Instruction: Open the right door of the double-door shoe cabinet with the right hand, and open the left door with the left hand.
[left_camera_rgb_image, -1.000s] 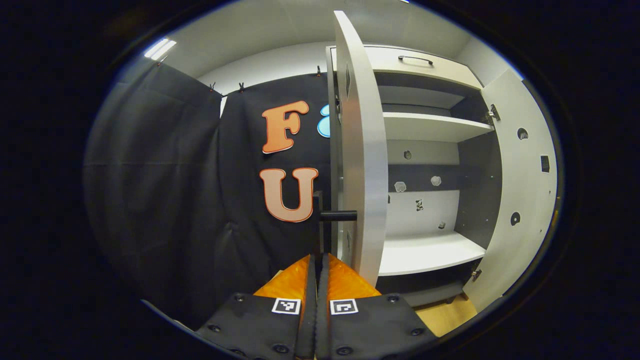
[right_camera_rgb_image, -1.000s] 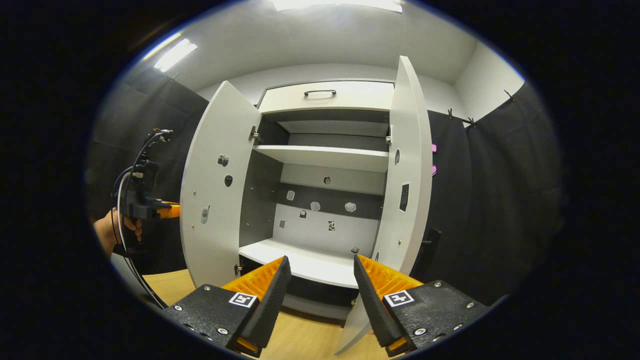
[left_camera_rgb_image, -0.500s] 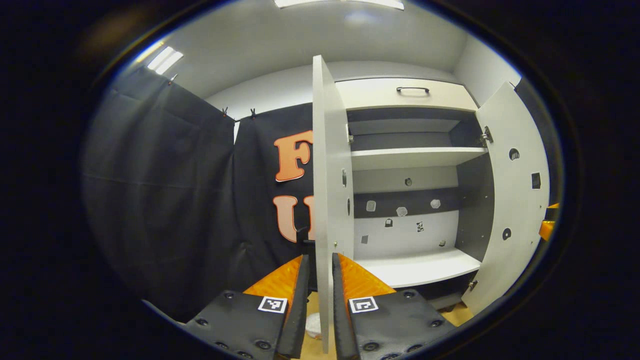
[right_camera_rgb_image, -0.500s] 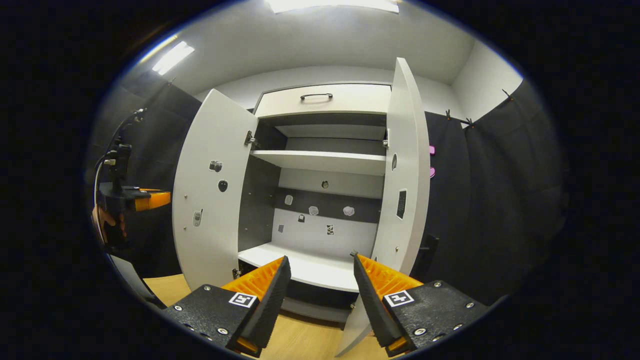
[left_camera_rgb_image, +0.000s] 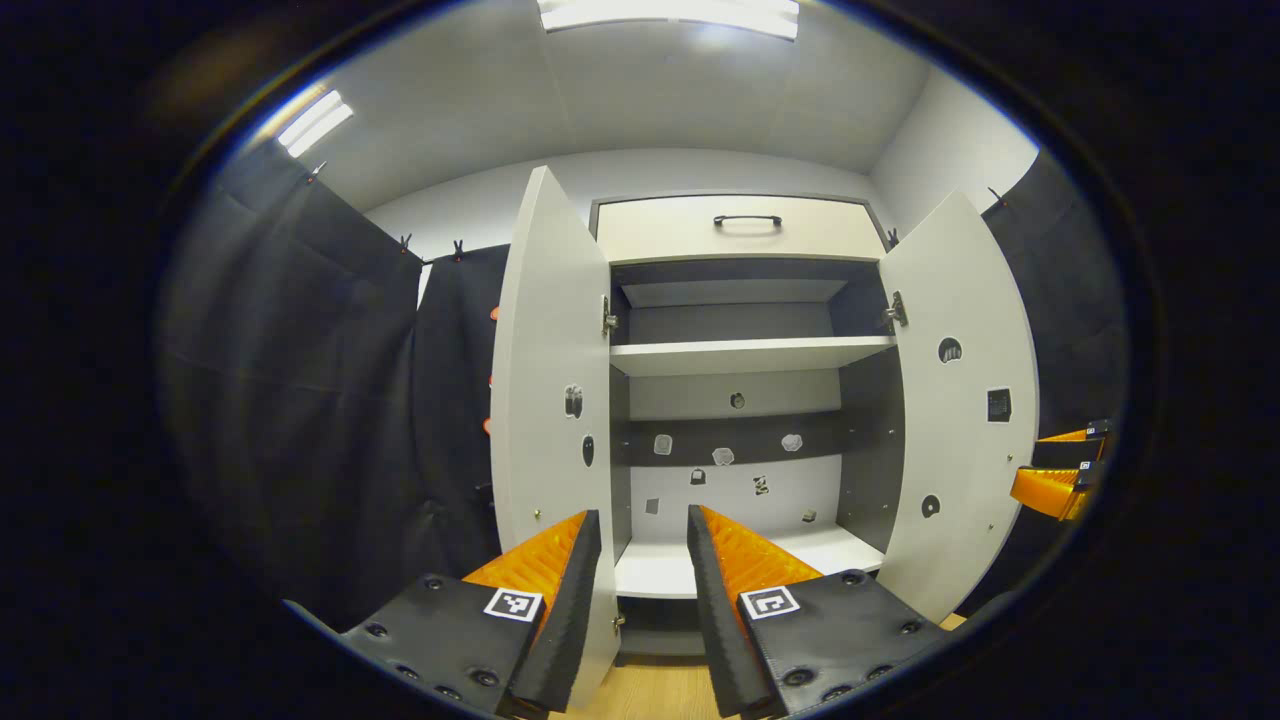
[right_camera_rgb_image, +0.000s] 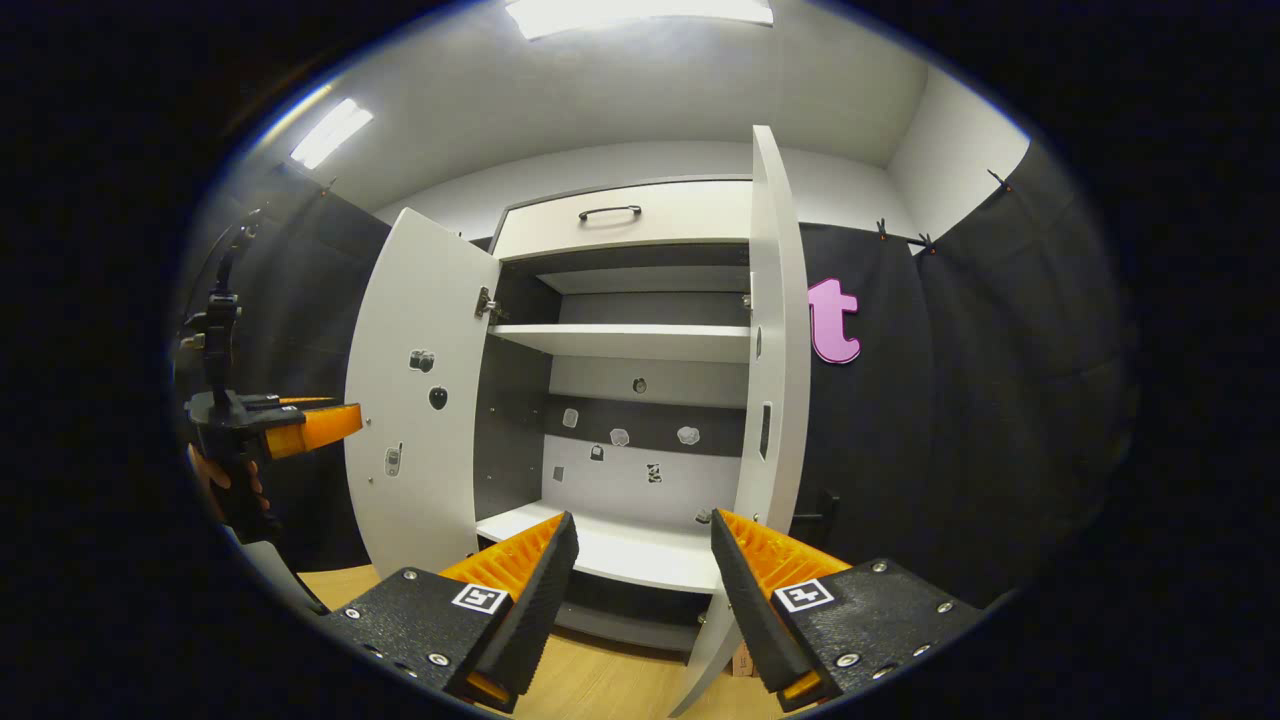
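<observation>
A: Two doors, both swung wide. Item: white double-door shoe cabinet with dark interior and white shelves, standing on a wooden floor. Left white door panel, open. Right white door panel, open, seen nearly edge-on in the right gripper view.

B: Remaining work?

A: By my judgement none; both openings appear done.

B: Grippers?

A: Left gripper, orange-and-black, fingers parted, empty, aimed level at the lower shelf, just clear of the left door. Right gripper, same make, fingers parted, empty, level, beside the right door's lower edge.
</observation>
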